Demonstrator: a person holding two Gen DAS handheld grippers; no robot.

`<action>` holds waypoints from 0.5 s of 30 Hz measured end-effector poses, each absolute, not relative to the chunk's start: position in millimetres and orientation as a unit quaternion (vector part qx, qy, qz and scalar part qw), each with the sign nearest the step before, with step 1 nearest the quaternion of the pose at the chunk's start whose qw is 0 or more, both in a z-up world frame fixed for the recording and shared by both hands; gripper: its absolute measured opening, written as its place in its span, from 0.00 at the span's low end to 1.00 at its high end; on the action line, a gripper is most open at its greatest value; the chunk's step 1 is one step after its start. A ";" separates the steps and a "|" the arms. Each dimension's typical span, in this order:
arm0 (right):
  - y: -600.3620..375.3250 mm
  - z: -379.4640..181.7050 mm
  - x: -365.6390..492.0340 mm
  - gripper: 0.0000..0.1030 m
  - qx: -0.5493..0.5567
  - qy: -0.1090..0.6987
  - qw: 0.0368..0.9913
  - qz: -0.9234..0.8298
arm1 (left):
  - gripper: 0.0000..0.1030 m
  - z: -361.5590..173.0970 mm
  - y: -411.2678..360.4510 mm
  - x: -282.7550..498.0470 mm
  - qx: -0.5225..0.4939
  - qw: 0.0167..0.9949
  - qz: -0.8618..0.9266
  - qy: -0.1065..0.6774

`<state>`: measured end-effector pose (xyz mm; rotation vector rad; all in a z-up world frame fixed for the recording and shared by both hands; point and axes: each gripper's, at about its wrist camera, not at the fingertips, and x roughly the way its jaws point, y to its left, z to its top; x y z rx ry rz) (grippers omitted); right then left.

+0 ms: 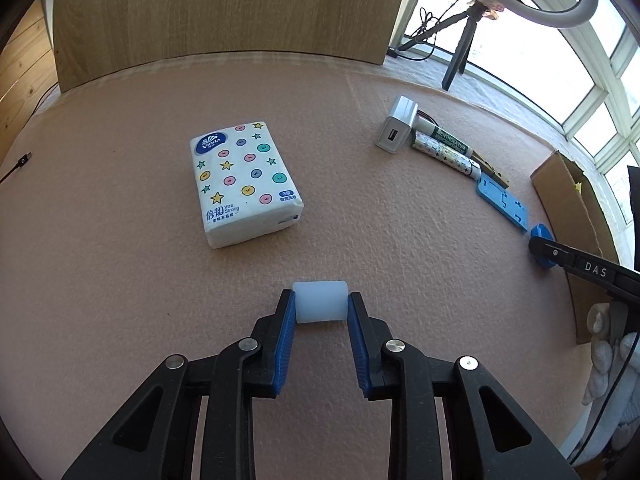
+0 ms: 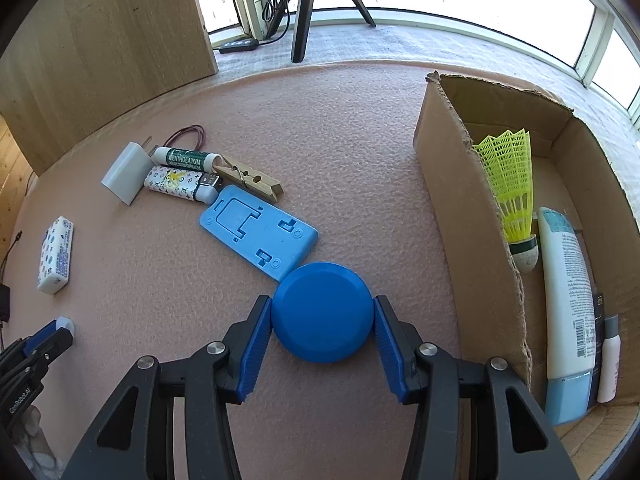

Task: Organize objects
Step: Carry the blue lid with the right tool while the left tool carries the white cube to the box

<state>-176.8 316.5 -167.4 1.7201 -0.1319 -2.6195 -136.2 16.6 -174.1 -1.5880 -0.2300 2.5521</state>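
Observation:
A short white cylinder [image 1: 320, 309] lies on the pink mat, and my left gripper [image 1: 321, 296] is shut on it, a blue pad against each end. My right gripper [image 2: 322, 300] is shut on a round blue disc [image 2: 320, 322] that rests on the mat, with its pads touching the disc's left and right rim. In the right wrist view the left gripper [image 2: 52, 330] shows at the lower left with the cylinder [image 2: 66, 324] at its tip. In the left wrist view the blue disc [image 1: 542, 236] peeks out at the far right, behind the right gripper's arm.
A tissue pack [image 1: 246, 184] lies mid-mat. A white charger [image 2: 126, 172], lip balm [image 2: 186, 158], lighter [image 2: 180, 182], clothespin [image 2: 250, 178] and flat blue plate [image 2: 260, 232] cluster together. A cardboard box [image 2: 452, 184] on the right holds a yellow shuttlecock [image 2: 510, 184] and a lotion tube [image 2: 568, 300].

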 end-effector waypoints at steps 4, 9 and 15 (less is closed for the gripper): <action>315.6 -159.3 -166.1 0.45 0.542 -0.046 0.016 -0.839 | 0.27 -165.9 15.8 -132.0 -0.521 0.066 0.847 -0.079; 317.2 -140.7 -149.0 0.45 0.532 -0.052 0.036 -0.845 | 0.27 -149.5 23.3 -128.0 -0.511 0.078 0.853 -0.081; 329.3 -113.2 -128.0 0.45 0.514 -0.055 0.050 -0.855 | 0.27 -126.9 46.9 -127.1 -0.495 0.105 0.859 -0.075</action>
